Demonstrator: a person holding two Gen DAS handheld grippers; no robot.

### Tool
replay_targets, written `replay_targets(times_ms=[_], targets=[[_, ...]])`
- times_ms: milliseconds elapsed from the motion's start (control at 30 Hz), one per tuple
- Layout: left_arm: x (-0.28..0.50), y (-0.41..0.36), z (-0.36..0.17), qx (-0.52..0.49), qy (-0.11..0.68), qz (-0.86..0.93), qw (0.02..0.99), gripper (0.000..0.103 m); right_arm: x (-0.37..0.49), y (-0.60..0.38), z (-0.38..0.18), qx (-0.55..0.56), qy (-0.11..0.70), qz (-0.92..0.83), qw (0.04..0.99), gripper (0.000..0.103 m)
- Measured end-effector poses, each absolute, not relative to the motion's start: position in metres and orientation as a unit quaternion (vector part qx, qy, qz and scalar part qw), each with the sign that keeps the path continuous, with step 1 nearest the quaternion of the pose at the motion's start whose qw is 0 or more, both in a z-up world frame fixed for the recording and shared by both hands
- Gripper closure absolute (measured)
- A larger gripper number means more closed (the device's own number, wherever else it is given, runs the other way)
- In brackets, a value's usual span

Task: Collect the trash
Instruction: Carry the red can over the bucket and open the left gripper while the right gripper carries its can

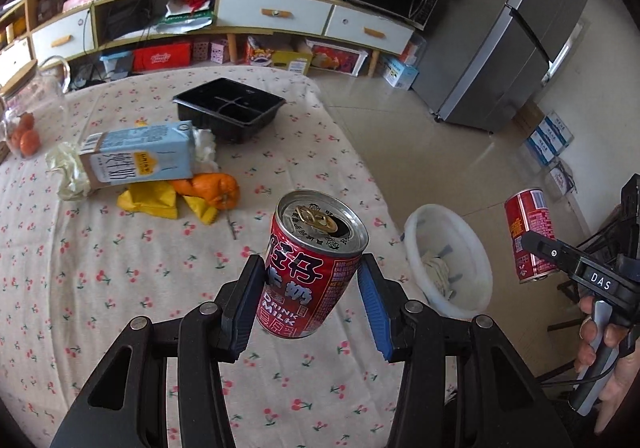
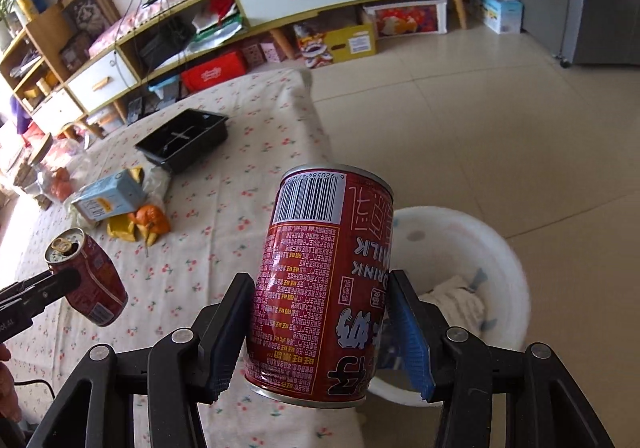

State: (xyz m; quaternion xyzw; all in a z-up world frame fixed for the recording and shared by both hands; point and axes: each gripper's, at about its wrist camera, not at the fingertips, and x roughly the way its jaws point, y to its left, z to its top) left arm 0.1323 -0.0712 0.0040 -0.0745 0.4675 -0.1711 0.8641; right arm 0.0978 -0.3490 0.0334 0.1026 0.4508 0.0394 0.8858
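Observation:
My left gripper (image 1: 310,302) is shut on an opened red milk can (image 1: 314,264), held upright above the cherry-print table near its right edge. My right gripper (image 2: 320,336) is shut on a second red can (image 2: 320,288), held upside down beside the white bin (image 2: 500,248). The bin stands on the floor off the table's right edge and holds crumpled paper. The right gripper and its can (image 1: 528,236) show at the right of the left wrist view, past the bin (image 1: 472,240). The left can (image 2: 88,280) shows at the left of the right wrist view.
On the table lie a blue milk carton (image 1: 136,156), yellow wrappers (image 1: 154,202), an orange peel (image 1: 212,188), a white crumpled bag (image 1: 68,172), a black plastic tray (image 1: 230,108) and a glass jar (image 1: 28,116). A cabinet and a grey fridge (image 1: 512,40) stand behind.

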Motion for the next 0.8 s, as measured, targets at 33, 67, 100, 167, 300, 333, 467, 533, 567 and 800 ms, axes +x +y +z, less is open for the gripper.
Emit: replay_targets(times_ms=[33,67,100,167,300,333,467,533,567,800], targets=[[0.133,-0.086,0.003,-0.075,0.464,-0.183,0.863,0.052,0.096,-0.359,0.031,0.106,0.452,0.027,0.885,0.045],[0.134,-0.102,0.002,-0.074,0.461,-0.195,0.863,0.052,0.094,-0.370,0.029,0.113,0.455,0.019,0.883,0.045],[0.134,-0.117,0.001,-0.071,0.455,-0.207,0.863,0.052,0.092,-0.380,0.027,0.122,0.457,0.013,0.881,0.045],[0.133,-0.145,-0.001,-0.063,0.444,-0.230,0.864,0.052,0.087,-0.398,0.023,0.134,0.461,0.002,0.877,0.045],[0.136,-0.188,-0.009,-0.060,0.418,-0.258,0.869,0.052,0.075,-0.423,0.016,0.134,0.467,-0.021,0.874,0.045],[0.137,-0.195,-0.012,-0.063,0.413,-0.264,0.869,0.052,0.073,-0.428,0.015,0.133,0.469,-0.027,0.873,0.045],[0.140,-0.217,-0.023,-0.071,0.408,-0.285,0.864,0.052,0.063,-0.451,0.008,0.139,0.475,-0.041,0.868,0.044],[0.142,-0.225,-0.027,-0.068,0.410,-0.288,0.863,0.052,0.060,-0.458,0.007,0.136,0.478,-0.046,0.866,0.044],[0.143,-0.228,-0.029,-0.064,0.410,-0.289,0.863,0.052,0.059,-0.460,0.006,0.134,0.480,-0.049,0.866,0.044],[0.150,-0.234,-0.039,-0.050,0.416,-0.291,0.860,0.046,0.054,-0.474,0.003,0.134,0.484,-0.057,0.863,0.044]])
